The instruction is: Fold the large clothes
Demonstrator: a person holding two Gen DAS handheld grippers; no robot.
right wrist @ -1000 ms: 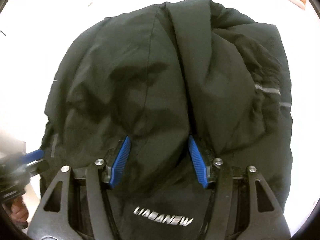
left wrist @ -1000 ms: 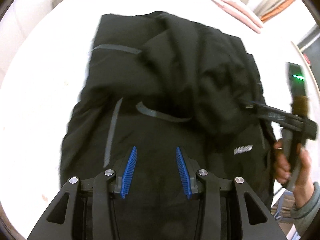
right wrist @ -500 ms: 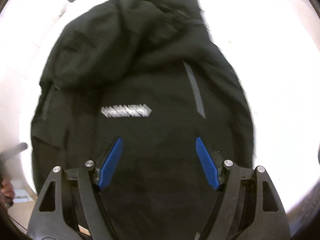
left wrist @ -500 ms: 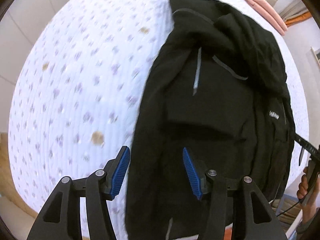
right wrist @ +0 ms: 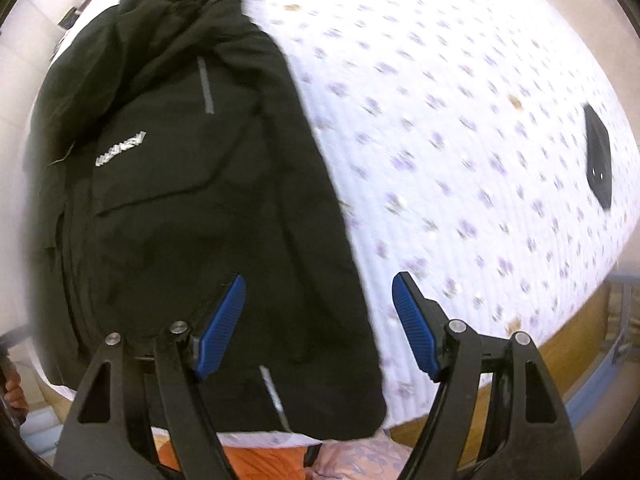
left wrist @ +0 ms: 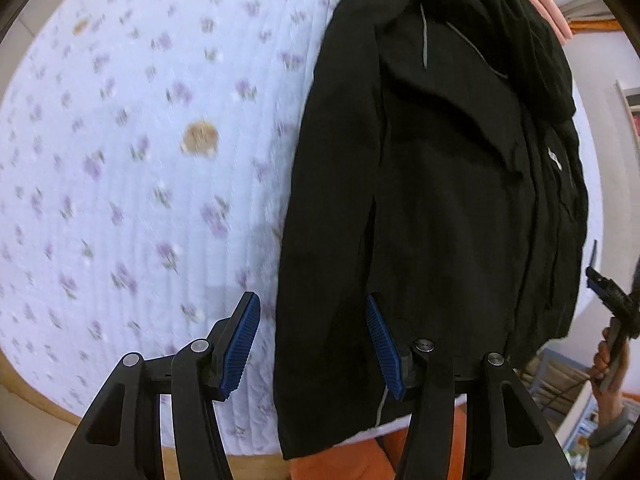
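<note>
Both the left gripper (left wrist: 314,346) and right gripper (right wrist: 318,326) hover part-open and empty above the black jacket (left wrist: 440,200); gripping the hem corners squarely should keep the next fold even.

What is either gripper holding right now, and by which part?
Nothing. The left gripper and right gripper both stand open above the black jacket.

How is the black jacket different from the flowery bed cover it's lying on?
The black jacket is dark and plain, with white letters and grey stripes; the bed cover is pale with little purple flowers all over.
The jacket is bunched and folded over itself; the cover lies smooth and flat.
The jacket takes up one side only; the cover spreads much wider around it.
Both are soft cloth, and neither claw holds either one.
</note>
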